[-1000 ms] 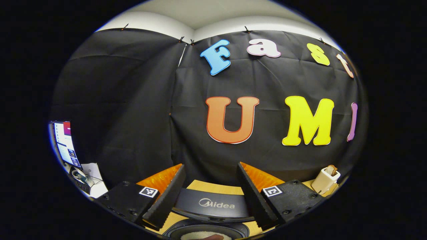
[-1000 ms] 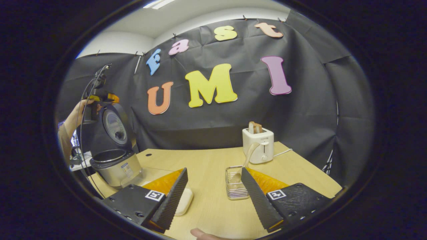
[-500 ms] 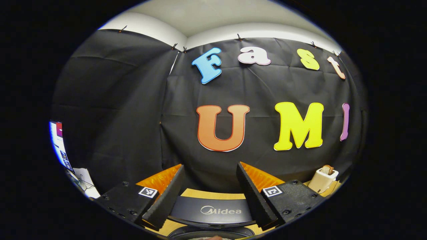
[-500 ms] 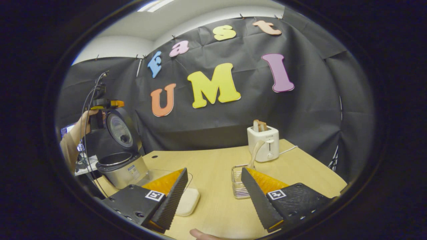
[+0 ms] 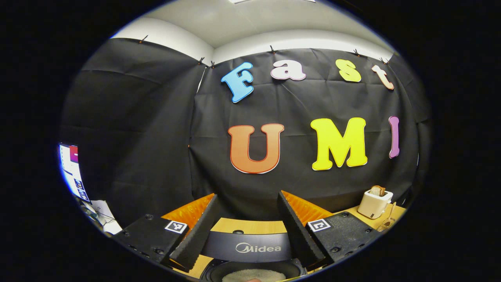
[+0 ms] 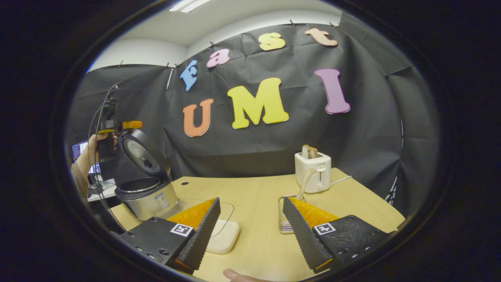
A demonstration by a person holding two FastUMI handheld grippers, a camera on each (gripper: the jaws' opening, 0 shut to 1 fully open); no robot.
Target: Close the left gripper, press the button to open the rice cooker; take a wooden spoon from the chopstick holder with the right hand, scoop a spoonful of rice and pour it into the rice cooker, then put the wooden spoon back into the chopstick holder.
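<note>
The rice cooker is seen open on the bench, and both the left hand-held gripper and the right hand-held gripper are held wide and empty.

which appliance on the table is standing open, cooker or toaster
The rice cooker, at the table's left end: its lid is tipped up. The white toaster just has bread in its slots.

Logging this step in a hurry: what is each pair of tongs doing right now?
Left tongs: open, holding nothing, above the open cooker.
Right tongs: open, holding nothing, over the table.
</note>
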